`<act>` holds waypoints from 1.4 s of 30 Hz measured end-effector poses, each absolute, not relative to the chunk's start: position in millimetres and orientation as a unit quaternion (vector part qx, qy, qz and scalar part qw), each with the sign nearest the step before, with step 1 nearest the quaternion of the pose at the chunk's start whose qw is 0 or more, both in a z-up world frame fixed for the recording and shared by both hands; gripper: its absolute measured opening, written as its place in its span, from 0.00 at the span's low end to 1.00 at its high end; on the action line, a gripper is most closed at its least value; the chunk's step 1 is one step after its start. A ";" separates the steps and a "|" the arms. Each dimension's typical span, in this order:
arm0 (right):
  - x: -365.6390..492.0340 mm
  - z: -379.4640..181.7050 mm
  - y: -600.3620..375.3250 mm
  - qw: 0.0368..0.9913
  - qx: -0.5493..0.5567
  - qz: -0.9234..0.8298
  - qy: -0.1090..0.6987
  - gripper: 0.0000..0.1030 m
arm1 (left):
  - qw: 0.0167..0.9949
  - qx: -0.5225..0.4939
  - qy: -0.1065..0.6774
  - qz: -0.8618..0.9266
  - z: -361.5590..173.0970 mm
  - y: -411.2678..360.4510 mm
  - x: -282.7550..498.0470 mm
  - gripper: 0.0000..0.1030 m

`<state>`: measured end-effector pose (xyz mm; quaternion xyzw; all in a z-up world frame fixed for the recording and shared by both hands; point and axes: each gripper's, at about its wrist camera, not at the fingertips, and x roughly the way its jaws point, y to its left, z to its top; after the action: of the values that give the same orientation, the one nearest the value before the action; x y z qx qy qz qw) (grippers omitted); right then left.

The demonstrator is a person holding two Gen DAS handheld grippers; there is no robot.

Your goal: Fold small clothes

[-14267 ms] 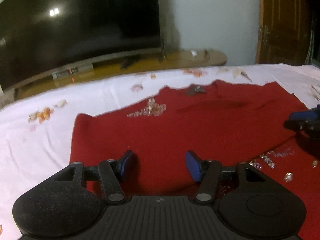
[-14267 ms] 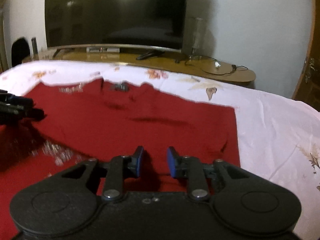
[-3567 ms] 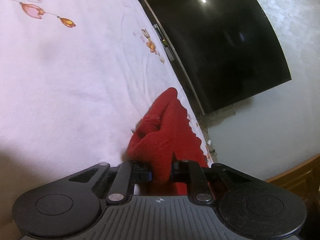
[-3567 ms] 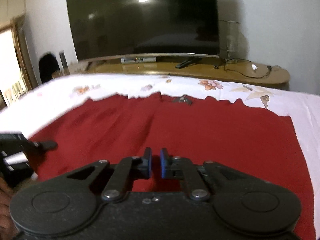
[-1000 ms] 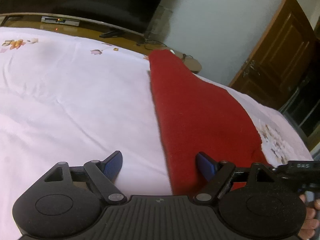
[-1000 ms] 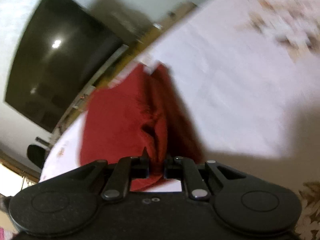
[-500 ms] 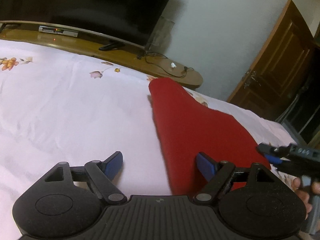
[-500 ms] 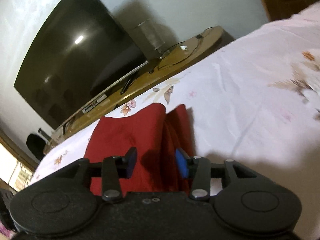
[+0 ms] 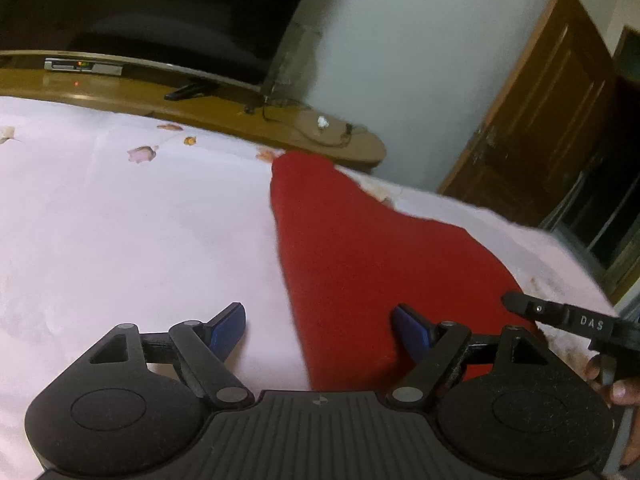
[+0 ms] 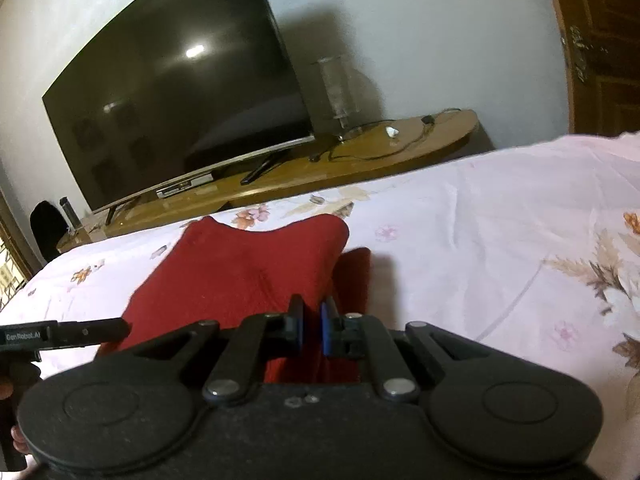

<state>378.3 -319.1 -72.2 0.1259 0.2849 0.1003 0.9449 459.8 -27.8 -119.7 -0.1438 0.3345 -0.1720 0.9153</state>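
Note:
A red garment point(image 9: 372, 248) lies folded into a long strip on the pale floral bedsheet point(image 9: 120, 220). My left gripper point(image 9: 320, 326) is open just above it. The strip's near left edge runs between its blue pads, which do not touch the cloth. My right gripper point(image 10: 312, 320) is at the near end of the garment point(image 10: 248, 272), by the folded right edge. Its jaws are closing and nearly together, with red cloth in the narrow gap. Each gripper's tip shows in the other's view: the right gripper point(image 9: 520, 304) and the left gripper point(image 10: 116, 328).
A large dark TV point(image 10: 180, 92) stands on a low wooden stand point(image 10: 400, 144) beyond the bed's far edge. A wooden door point(image 9: 552, 120) is at the right. A person's fingers point(image 9: 616, 388) hold the right gripper's handle. Bare sheet lies on both sides of the garment.
The right gripper rolled upright, opened off the fold half a second ago and has closed again on the cloth. The left gripper stayed open and drifted along the garment's left edge.

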 end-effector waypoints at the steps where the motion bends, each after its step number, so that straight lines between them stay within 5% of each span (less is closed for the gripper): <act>1: 379.8 -77.0 -321.7 0.942 0.134 0.095 0.292 0.08 | 0.914 -0.139 0.341 -0.169 -122.4 -30.1 461.9 0.78; 5: 389.3 -94.1 -328.0 0.932 0.167 0.093 0.307 0.11 | 0.913 -0.143 0.343 -0.167 -121.9 -27.8 462.5 0.78; 7: 387.0 -87.6 -332.6 0.933 0.180 0.104 0.294 0.25 | 0.916 -0.147 0.331 -0.172 -115.1 -24.4 462.3 0.78; 9: 391.6 -84.3 -343.1 0.929 0.209 0.113 0.283 0.27 | 0.916 -0.158 0.323 -0.180 -110.8 -21.6 468.9 0.78; 18: 452.9 -105.7 -369.5 0.875 0.351 0.146 0.299 0.26 | 0.908 -0.152 0.343 -0.187 -116.0 -38.0 514.5 0.78; 22: 456.4 -101.0 -361.5 0.896 0.302 0.136 0.295 0.09 | 0.911 -0.122 0.356 -0.172 -116.5 -49.0 521.3 0.78; 32: 454.6 -113.0 -349.7 0.926 0.208 0.076 0.307 0.10 | 0.912 -0.097 0.362 -0.167 -120.5 -62.0 531.7 0.78; 37: 445.3 -95.7 -352.9 0.922 0.225 0.081 0.303 0.48 | 0.914 -0.090 0.363 -0.159 -113.8 -62.1 525.1 0.78; 42: 414.0 -80.6 -349.8 0.919 0.237 0.109 0.295 0.49 | 0.919 -0.082 0.356 -0.150 -99.0 -59.5 507.8 0.78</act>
<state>414.0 -349.8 -80.6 0.2368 0.2948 0.1088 0.9193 507.8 -59.5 -99.0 -0.0819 0.3562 -0.1499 0.9187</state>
